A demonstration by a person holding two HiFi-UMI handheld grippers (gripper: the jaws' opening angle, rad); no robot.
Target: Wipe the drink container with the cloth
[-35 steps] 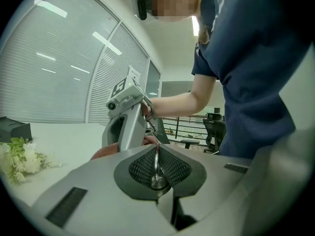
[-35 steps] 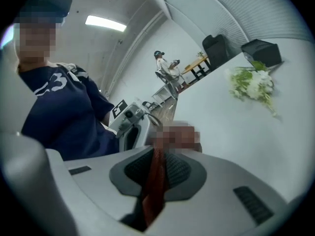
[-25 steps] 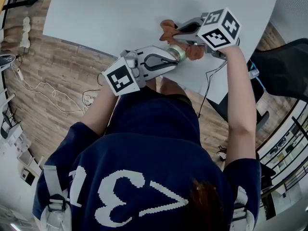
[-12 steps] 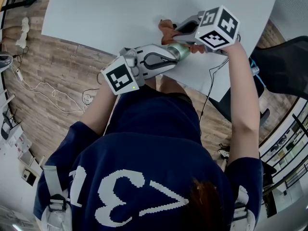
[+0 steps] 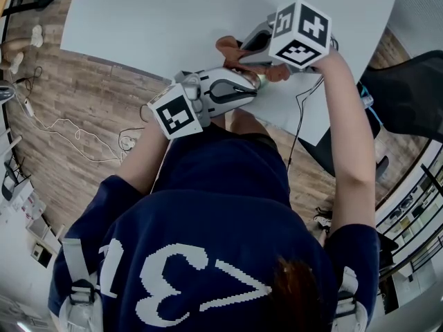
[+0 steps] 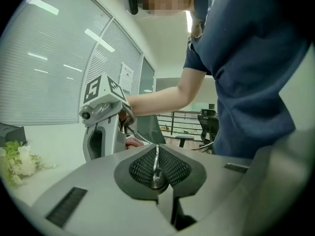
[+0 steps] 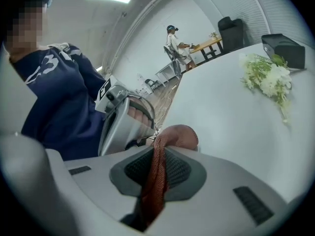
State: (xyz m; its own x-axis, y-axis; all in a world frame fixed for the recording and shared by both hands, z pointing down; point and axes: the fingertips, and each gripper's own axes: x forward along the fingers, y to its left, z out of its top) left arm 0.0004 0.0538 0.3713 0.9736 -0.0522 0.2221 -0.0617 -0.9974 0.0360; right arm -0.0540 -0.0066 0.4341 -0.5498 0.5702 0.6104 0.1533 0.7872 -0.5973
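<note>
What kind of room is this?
Probably an office or workroom: a big white table, a black office chair beside it, and long window blinds along one wall.

With both arms reached forward, left gripper (image 5: 257, 82) and right gripper (image 5: 241, 48) hold their fingers clamped.

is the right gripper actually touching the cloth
Touching. In the right gripper view, the right gripper clamps the orange cloth between its pads, with the fabric running down the gap.
</note>
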